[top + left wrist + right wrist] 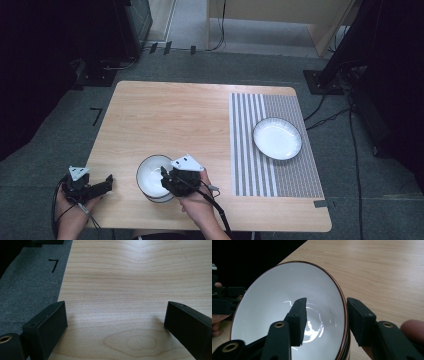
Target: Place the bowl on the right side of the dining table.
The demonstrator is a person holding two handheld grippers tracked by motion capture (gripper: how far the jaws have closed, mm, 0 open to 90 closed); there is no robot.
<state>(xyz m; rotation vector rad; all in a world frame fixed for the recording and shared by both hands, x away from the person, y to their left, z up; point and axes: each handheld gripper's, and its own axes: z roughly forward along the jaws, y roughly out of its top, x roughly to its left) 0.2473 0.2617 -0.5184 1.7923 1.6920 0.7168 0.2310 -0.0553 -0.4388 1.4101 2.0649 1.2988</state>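
A white bowl (151, 176) with a dark brown rim stands near the front edge of the wooden table (170, 115). My right gripper (164, 178) reaches over its right side. In the right gripper view one jaw is inside the bowl (274, 297) and the other outside, so the rim sits between them. A gap shows between the inner pad and the wall, so the right gripper (325, 303) is open. My left gripper (109, 181) rests at the table's front left corner. Its jaws stand wide apart over bare wood, and the left gripper (115, 307) holds nothing.
A white plate (277, 138) with a dark rim lies on a striped grey placemat (247, 150) at the right of the table. Grey carpet (30, 285) with a black mark borders the table's left edge. Stands and cables surround the far side.
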